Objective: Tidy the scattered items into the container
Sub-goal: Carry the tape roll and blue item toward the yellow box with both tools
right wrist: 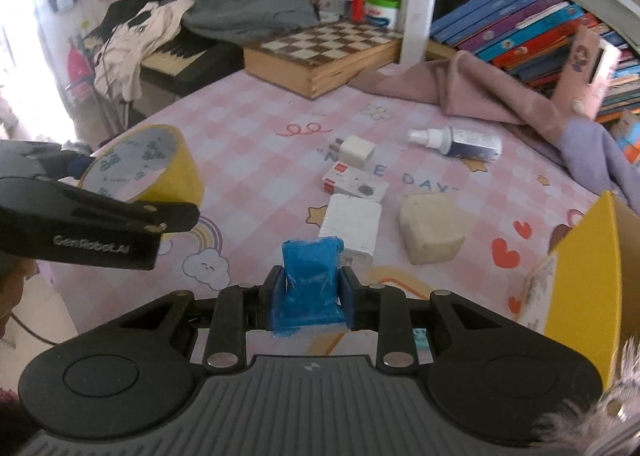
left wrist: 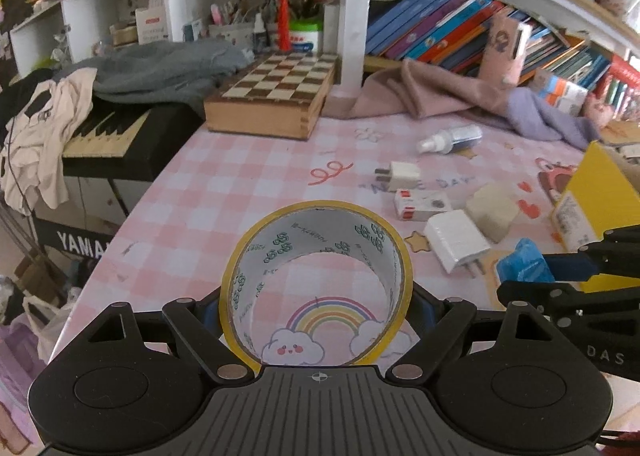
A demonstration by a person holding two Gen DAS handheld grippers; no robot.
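Note:
My left gripper [left wrist: 316, 316] is shut on a roll of yellow-edged tape [left wrist: 316, 244] and holds it above the pink checked table; the roll also shows in the right wrist view [right wrist: 140, 164]. My right gripper [right wrist: 308, 292] is shut on a small blue packet [right wrist: 312, 276], which also shows at the right of the left wrist view [left wrist: 524, 266]. The yellow cardboard box [right wrist: 580, 268] stands at the right edge. On the table lie a spray bottle [right wrist: 460, 142], a small white plug [right wrist: 356, 150], a red-and-white card box [right wrist: 354, 182], a white charger [right wrist: 352, 226] and a cream block [right wrist: 432, 232].
A wooden chessboard box [right wrist: 320, 56] sits at the back. A pink cloth [right wrist: 460, 84] and a purple cloth [right wrist: 600, 152] lie at the back right under shelves of books. A keyboard [left wrist: 104, 136] with clothes on it stands left of the table.

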